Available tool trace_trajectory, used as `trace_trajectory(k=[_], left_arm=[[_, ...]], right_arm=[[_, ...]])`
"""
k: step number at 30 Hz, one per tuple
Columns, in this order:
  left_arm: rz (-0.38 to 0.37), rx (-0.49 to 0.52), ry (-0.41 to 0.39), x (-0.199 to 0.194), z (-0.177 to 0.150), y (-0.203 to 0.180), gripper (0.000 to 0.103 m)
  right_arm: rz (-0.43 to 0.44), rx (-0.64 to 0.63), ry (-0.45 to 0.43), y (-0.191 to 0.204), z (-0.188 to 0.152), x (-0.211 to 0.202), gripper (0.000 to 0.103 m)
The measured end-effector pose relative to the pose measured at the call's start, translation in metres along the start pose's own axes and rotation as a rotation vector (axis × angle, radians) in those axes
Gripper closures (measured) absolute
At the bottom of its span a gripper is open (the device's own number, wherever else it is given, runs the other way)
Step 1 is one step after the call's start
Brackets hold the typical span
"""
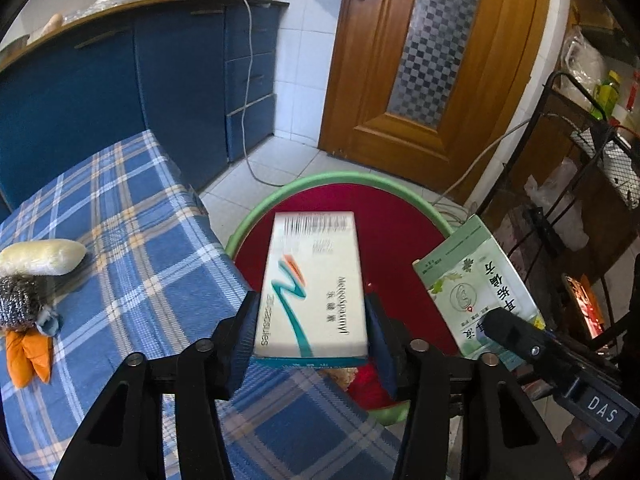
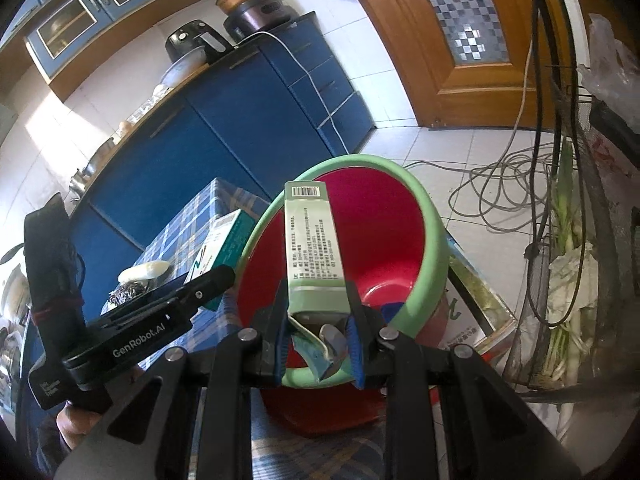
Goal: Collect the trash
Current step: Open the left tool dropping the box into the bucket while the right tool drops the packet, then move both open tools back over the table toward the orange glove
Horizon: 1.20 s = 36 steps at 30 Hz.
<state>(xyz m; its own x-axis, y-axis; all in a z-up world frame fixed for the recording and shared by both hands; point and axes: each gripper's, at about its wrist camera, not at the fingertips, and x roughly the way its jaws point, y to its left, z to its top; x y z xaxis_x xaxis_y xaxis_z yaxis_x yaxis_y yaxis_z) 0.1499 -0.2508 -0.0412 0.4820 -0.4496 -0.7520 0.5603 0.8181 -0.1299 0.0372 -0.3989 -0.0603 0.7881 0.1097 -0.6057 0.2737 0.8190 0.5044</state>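
A white medicine box with a teal stripe lies between the jaws of my left gripper, over the near edge of a bin with a red inside and a green rim. Its far end is blurred and the pads look just off its sides, so the gripper is open. My right gripper is shut on the torn end of a pale green carton, which sticks out over the same bin. In the left wrist view that green carton hangs to the right of the white box.
A table with a blue plaid cloth stands left of the bin and carries a steel scourer, a white lump and orange peel. Blue cabinets stand behind. A wire rack and loose cables lie to the right.
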Motion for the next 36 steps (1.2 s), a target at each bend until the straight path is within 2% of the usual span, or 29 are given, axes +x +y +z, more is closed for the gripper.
trace_trajectory(k=[8, 18, 24, 28, 36], left_arm=[[0.016, 0.001, -0.021, -0.004, 0.0, -0.001, 0.042], [0.064, -0.058, -0.034, -0.016, -0.005, 0.016, 0.042], [0.083, -0.088, -0.051, -0.026, -0.008, 0.026, 0.042], [0.089, -0.103, -0.054, -0.033, -0.011, 0.032, 0.042], [0.105, -0.132, -0.08, -0.05, -0.017, 0.044, 0.042]], right_arm=[[-0.009, 0.006, 0.002, -0.004, 0.0, 0.003, 0.076], [-0.033, 0.018, 0.01, -0.01, 0.003, 0.014, 0.075], [-0.036, 0.019, 0.028, -0.011, 0.006, 0.027, 0.071], [-0.012, 0.024, 0.043, -0.011, 0.007, 0.032, 0.061], [-0.004, 0.03, 0.021, -0.009, 0.006, 0.025, 0.061]])
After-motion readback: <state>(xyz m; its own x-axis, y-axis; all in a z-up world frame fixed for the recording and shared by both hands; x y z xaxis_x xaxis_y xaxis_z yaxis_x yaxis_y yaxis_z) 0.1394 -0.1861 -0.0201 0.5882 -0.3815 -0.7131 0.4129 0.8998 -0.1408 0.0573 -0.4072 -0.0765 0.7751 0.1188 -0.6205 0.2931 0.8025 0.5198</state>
